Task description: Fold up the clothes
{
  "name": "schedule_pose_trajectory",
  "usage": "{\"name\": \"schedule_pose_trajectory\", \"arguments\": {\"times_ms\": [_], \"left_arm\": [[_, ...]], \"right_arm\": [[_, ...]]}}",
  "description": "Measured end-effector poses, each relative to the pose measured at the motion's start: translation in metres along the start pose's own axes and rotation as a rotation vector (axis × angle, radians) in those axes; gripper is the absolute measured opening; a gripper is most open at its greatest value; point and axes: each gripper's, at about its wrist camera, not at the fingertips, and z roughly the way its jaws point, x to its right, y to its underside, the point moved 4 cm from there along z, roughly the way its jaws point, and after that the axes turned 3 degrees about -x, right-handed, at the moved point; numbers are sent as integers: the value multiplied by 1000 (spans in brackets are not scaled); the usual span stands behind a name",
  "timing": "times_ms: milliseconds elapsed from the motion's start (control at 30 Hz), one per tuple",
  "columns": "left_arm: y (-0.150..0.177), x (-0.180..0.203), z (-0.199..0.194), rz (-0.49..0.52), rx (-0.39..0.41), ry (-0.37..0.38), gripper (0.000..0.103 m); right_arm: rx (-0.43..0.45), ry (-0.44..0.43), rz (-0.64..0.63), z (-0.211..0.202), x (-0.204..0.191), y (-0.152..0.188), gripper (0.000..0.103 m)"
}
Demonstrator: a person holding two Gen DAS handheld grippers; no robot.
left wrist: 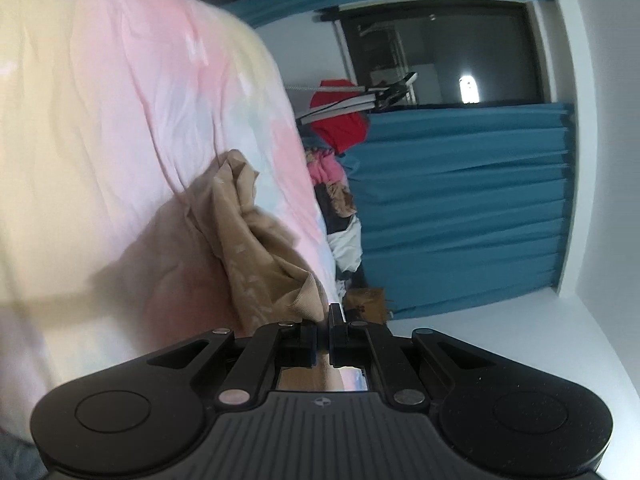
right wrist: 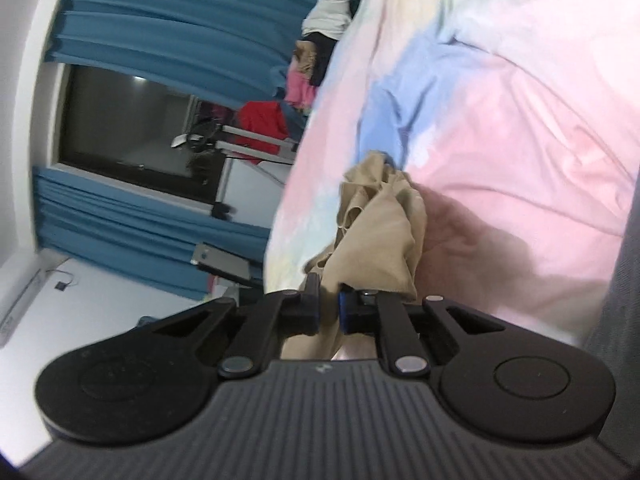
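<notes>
A beige garment (left wrist: 256,240) hangs bunched over the pastel pink, yellow and blue bedsheet (left wrist: 120,100). My left gripper (left wrist: 323,320) is shut on an edge of it, with cloth pinched between the jaws. In the right wrist view the same beige garment (right wrist: 380,232) runs from my right gripper (right wrist: 329,300), which is shut on another part of it, above the bedsheet (right wrist: 520,100). Both views are rolled sideways. The garment casts a shadow on the sheet.
A pile of mixed clothes (left wrist: 336,200) lies at the far end of the bed, also in the right wrist view (right wrist: 320,32). A red garment (left wrist: 340,120) hangs on a rack. Blue curtains (left wrist: 460,208) and a dark window (left wrist: 448,52) stand beyond.
</notes>
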Motion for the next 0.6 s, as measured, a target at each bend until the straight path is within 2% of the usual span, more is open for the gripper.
{"name": "schedule_pose_trajectory", "arguments": {"times_ms": [67,200,433,600], "left_arm": [[4,7,-5,-4,4,-3,5],[-4,26,10,16,8,-30,5],[-52,42,84,33,29,-139,5],[-88,33,151,123,32,-218,5]], "right_arm": [[0,-12,-11,-4,-8,-6,12],[4,-23,-34,4,-25,-21,12],[-52,50,-49,93,-50,-60,12],[-69,111,-51,164,-45,-82,12]]}}
